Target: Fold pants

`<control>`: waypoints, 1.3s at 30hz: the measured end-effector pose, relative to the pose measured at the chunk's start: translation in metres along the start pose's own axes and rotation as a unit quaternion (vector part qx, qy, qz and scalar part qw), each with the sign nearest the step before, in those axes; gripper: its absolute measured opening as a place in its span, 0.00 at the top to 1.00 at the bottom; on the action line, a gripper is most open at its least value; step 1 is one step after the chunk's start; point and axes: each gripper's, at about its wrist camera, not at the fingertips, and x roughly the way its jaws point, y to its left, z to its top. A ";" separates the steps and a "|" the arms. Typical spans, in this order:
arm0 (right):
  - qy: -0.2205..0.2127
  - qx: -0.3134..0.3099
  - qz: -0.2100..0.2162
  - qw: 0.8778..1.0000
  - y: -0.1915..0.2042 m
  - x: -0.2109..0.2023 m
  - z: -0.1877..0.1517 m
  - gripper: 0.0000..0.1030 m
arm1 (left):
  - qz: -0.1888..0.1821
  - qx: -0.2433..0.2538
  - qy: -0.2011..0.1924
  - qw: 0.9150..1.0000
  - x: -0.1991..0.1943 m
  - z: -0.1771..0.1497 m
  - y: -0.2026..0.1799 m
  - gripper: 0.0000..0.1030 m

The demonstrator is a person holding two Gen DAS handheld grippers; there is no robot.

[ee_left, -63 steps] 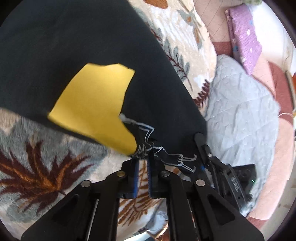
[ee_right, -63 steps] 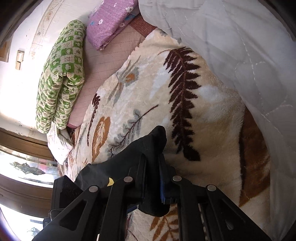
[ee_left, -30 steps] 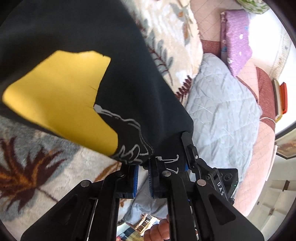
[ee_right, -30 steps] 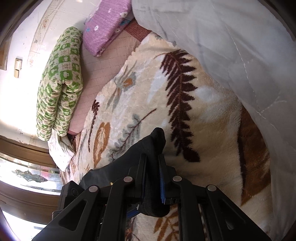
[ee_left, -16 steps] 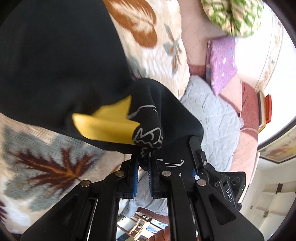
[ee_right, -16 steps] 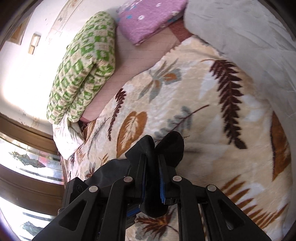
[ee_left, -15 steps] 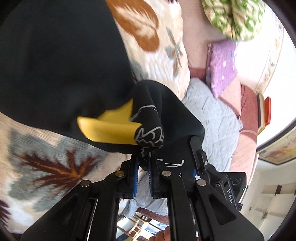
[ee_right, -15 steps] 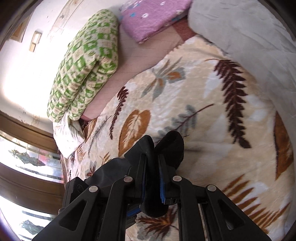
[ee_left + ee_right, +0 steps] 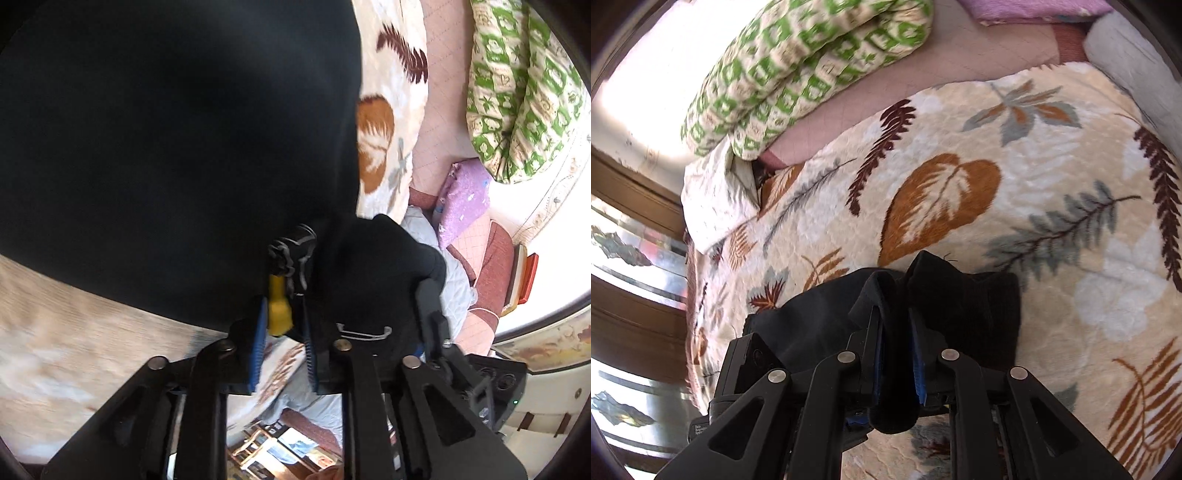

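Observation:
The black pants (image 9: 177, 147) fill most of the left wrist view, spread over a cream leaf-print blanket (image 9: 388, 122). My left gripper (image 9: 282, 314) is shut on the pants' edge, where a yellow patch (image 9: 279, 310) and white print show between the fingers. My right gripper (image 9: 895, 332) is shut on another black edge of the pants (image 9: 964, 306), bunched above the blanket (image 9: 997, 206). The right gripper's body shows at the lower right of the left wrist view (image 9: 436, 325).
A green-and-cream patterned quilt roll (image 9: 798, 70) lies at the back on a pink mattress (image 9: 945, 62). A purple pillow (image 9: 465, 199) and a light grey quilt (image 9: 450, 291) lie beside the blanket. A window (image 9: 624, 280) is to the left.
Both grippers have carried the held pants edge forward over the rest of the pants. The yellow patch has folded almost out of sight. The green quilt roll now looks closer.

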 end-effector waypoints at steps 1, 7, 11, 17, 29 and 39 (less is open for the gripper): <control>0.000 -0.008 -0.002 1.000 0.007 0.002 -0.001 0.82 | 0.002 -0.002 0.000 1.000 -0.005 0.002 0.002 0.80; 0.001 -0.011 0.015 1.000 0.036 0.010 -0.004 0.63 | 0.022 -0.013 -0.005 1.000 -0.032 0.010 0.017 0.74; 0.002 0.007 0.057 0.998 0.041 0.009 -0.008 0.63 | 0.044 0.017 -0.029 0.998 -0.056 0.005 0.014 0.74; -0.040 0.097 0.137 0.985 0.003 -0.021 -0.029 0.49 | 0.067 0.089 -0.070 0.991 -0.101 -0.003 -0.018 0.74; -0.053 0.378 0.324 0.866 -0.077 0.055 -0.101 0.32 | 0.277 0.255 -0.047 0.925 -0.060 0.017 -0.114 0.47; -0.093 0.461 0.351 0.810 -0.078 0.079 -0.112 0.32 | 0.286 0.261 -0.004 0.922 -0.010 0.033 -0.124 0.47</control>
